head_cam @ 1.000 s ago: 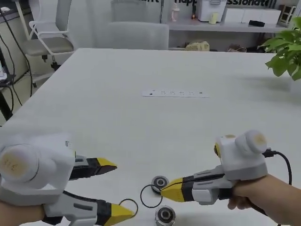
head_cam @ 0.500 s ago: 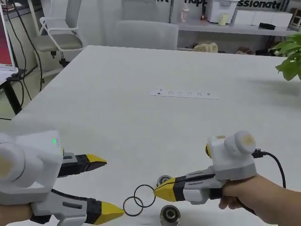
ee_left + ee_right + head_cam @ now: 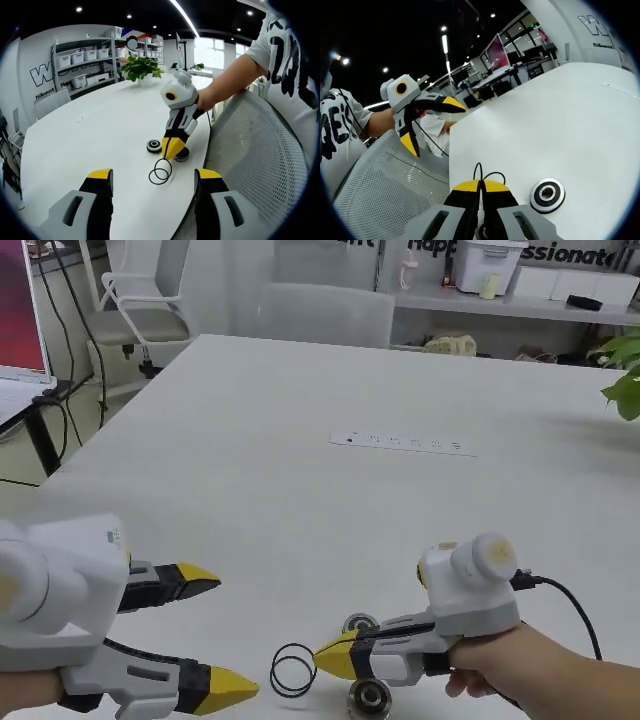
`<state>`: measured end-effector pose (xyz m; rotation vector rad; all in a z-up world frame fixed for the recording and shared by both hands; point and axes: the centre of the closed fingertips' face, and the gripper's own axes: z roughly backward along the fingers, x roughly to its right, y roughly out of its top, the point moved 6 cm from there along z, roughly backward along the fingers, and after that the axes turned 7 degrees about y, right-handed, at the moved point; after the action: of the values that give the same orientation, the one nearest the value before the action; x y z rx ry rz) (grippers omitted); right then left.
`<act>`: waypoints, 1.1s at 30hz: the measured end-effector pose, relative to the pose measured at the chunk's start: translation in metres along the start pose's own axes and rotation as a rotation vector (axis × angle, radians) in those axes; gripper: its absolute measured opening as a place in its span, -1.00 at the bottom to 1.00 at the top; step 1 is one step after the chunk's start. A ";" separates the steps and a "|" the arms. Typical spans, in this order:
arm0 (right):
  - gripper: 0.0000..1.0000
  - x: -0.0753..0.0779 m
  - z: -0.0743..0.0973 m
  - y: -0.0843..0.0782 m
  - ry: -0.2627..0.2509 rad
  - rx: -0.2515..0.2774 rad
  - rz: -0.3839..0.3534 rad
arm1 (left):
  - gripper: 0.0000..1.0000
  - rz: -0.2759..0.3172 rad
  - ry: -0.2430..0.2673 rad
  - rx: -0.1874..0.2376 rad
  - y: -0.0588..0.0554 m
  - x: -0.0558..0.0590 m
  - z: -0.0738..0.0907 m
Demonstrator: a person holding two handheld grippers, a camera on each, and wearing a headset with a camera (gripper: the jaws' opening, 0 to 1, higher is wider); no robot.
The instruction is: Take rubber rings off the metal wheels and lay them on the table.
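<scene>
Two thin black rubber rings (image 3: 292, 671) lie overlapped on the white table (image 3: 300, 500), near its front edge. My right gripper (image 3: 320, 656) is shut, and its yellow tips pinch the edge of one ring (image 3: 485, 176). Two bare metal wheels sit beside it, one (image 3: 360, 624) behind the jaws and one (image 3: 370, 696) in front. My left gripper (image 3: 232, 634) stands open to the left of the rings with nothing between its fingers. In the left gripper view the rings (image 3: 160, 172) lie ahead between my jaws, under the right gripper (image 3: 169, 152). One wheel (image 3: 547, 195) sits right of the shut jaws.
A white power strip (image 3: 402, 443) is set flat in the middle of the table. A green plant (image 3: 625, 380) stands at the right edge. Chairs (image 3: 320, 312) stand at the far side. A grey mesh chair (image 3: 250, 150) is close to the table's near edge.
My right gripper has drawn its ring leftward until it overlaps the second ring lying by the left gripper. The left gripper stays open. The head camera has shifted.
</scene>
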<state>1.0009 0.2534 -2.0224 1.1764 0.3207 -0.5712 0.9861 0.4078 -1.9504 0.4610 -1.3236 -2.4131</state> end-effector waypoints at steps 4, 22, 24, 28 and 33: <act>-1.00 0.004 -0.004 -0.002 -0.016 -0.008 -0.012 | 0.26 0.002 0.003 -0.002 -0.001 -0.001 0.001; -1.00 0.014 -0.009 -0.013 -0.092 -0.025 -0.064 | 0.25 0.006 -0.001 -0.020 -0.005 0.001 -0.001; -1.00 0.014 -0.009 -0.014 -0.096 -0.028 -0.066 | 0.25 0.007 -0.002 -0.022 -0.006 0.001 -0.001; -1.00 0.014 -0.010 -0.015 -0.102 -0.037 -0.064 | 0.25 0.006 -0.003 -0.031 -0.008 0.001 -0.001; -0.98 0.015 -0.012 -0.014 -0.109 -0.063 -0.039 | 0.24 0.008 -0.007 -0.039 -0.009 0.001 -0.002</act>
<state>1.0053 0.2568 -2.0451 1.0762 0.2672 -0.6519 0.9849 0.4105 -1.9590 0.4367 -1.2764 -2.4310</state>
